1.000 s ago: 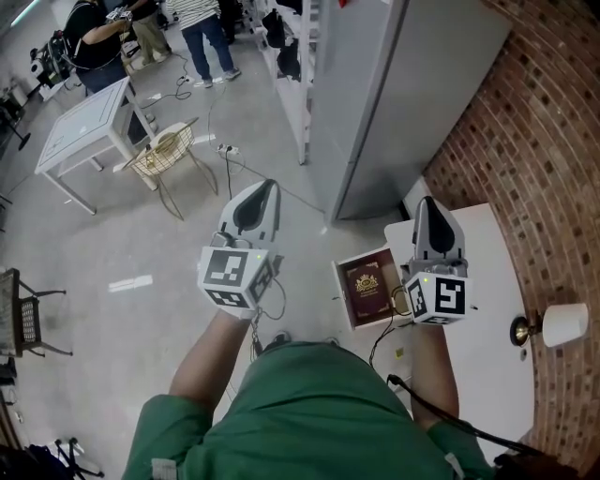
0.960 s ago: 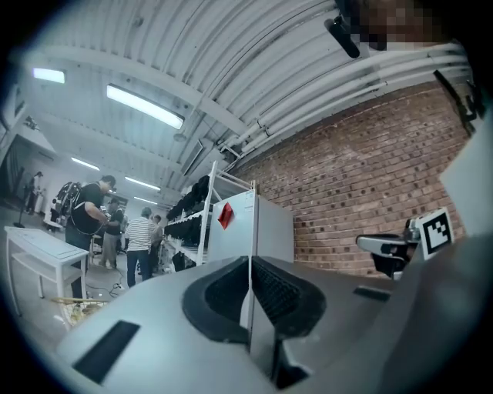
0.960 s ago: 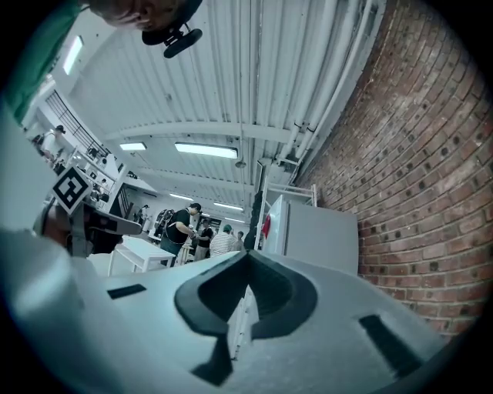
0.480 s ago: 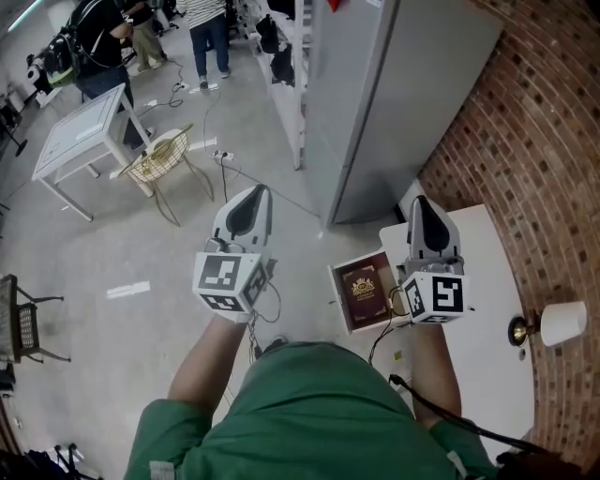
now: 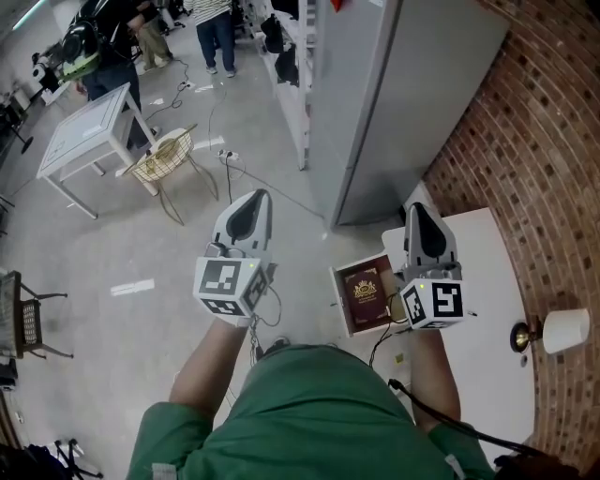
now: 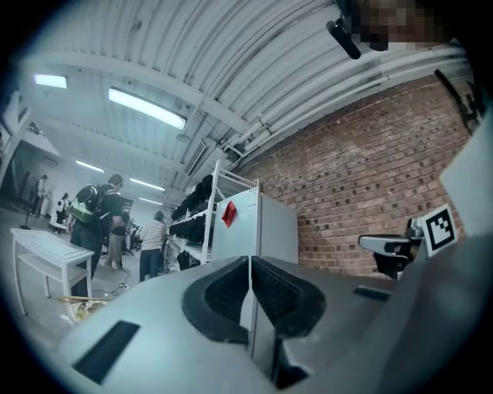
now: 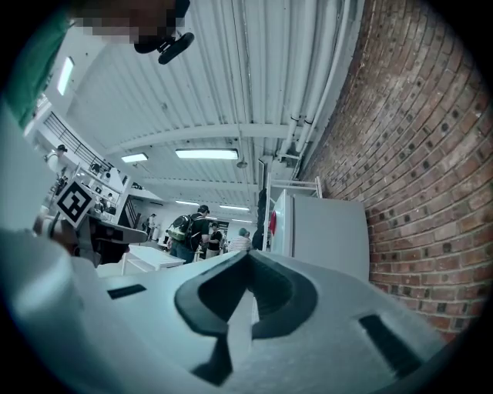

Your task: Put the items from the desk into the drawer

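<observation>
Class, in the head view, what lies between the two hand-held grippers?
A dark red book with a gold emblem, close beside the right hand-held gripper; grey floor fills the rest toward the left hand-held gripper. The head view shows this.

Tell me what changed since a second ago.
The people in the background have shuffled slightly farther off. Nothing was gripped or released: the left claw and right claw stay shut and empty, and the dark red book lies where it was.

book [image 5: 364, 292]: right edge behind right gripper [image 5: 420, 214] | cover print [image 5: 363, 280]: unreadable | people [image 5: 217, 33]: cropped at top
</observation>
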`<state>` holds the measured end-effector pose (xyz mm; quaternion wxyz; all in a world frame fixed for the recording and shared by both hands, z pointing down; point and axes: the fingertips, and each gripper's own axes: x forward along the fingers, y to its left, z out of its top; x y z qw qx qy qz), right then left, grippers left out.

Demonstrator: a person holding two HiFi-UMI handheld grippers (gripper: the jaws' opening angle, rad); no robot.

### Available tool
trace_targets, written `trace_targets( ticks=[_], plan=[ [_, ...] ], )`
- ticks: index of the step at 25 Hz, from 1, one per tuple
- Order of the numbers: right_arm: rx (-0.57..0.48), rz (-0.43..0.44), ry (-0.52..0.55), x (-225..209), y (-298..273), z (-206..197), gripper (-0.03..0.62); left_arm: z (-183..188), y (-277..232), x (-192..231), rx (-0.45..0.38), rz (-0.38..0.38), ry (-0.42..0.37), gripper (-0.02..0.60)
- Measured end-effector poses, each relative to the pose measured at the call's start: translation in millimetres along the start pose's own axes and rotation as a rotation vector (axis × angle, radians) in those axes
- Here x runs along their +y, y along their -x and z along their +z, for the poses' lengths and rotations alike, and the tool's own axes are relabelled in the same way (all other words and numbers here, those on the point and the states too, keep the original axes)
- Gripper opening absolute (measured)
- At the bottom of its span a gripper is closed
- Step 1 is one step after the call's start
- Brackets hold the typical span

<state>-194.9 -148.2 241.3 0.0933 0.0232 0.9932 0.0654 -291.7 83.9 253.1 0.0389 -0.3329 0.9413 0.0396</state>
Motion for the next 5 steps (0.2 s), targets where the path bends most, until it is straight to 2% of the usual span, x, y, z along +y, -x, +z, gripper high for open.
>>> trace_targets(
  ticks=[5],
  plan=[
    [0.001, 0.009, -0.004, -4.9, -1.7, -5.1, 0.002, 3.2, -2.2, -2.3, -0.013, 0.01, -0.003, 0.011]
  ],
)
